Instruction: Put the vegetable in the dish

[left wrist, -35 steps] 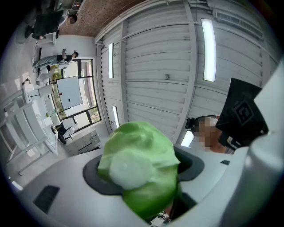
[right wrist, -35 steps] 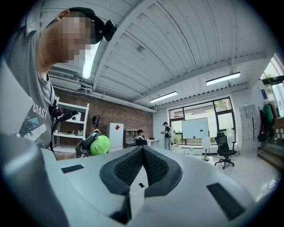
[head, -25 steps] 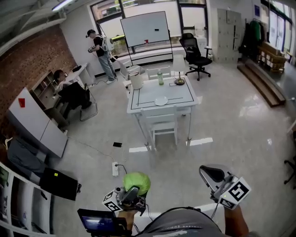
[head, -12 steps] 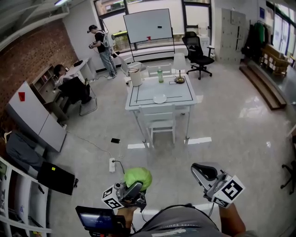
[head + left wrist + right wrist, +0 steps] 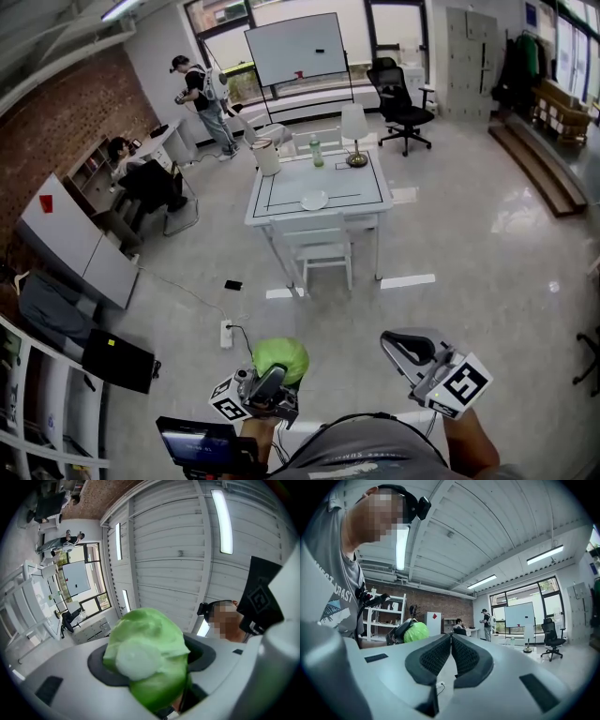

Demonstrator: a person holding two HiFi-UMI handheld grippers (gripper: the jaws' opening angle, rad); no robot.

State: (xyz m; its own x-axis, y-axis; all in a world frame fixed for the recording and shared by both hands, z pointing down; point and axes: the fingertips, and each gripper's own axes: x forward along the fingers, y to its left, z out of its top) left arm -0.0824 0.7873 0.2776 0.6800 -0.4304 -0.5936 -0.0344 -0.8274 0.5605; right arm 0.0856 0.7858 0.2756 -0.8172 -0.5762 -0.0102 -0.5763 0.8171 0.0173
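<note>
The vegetable [image 5: 147, 653] is gripped in the left gripper [image 5: 274, 375], its jaws spread wide round it. The right gripper [image 5: 405, 345] is empty, jaws pressed together. The carrying step is judged in hand. The dish [image 5: 314, 200] sits well ahead on the counter [image 5: 366, 192], so it must be approached before any release.

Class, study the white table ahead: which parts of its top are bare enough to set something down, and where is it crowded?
The table is bare left of the dish, up to the white jug, and right of the dish, in front of the lamp. The far edge is crowded: jug, bottle, lamp.
</note>
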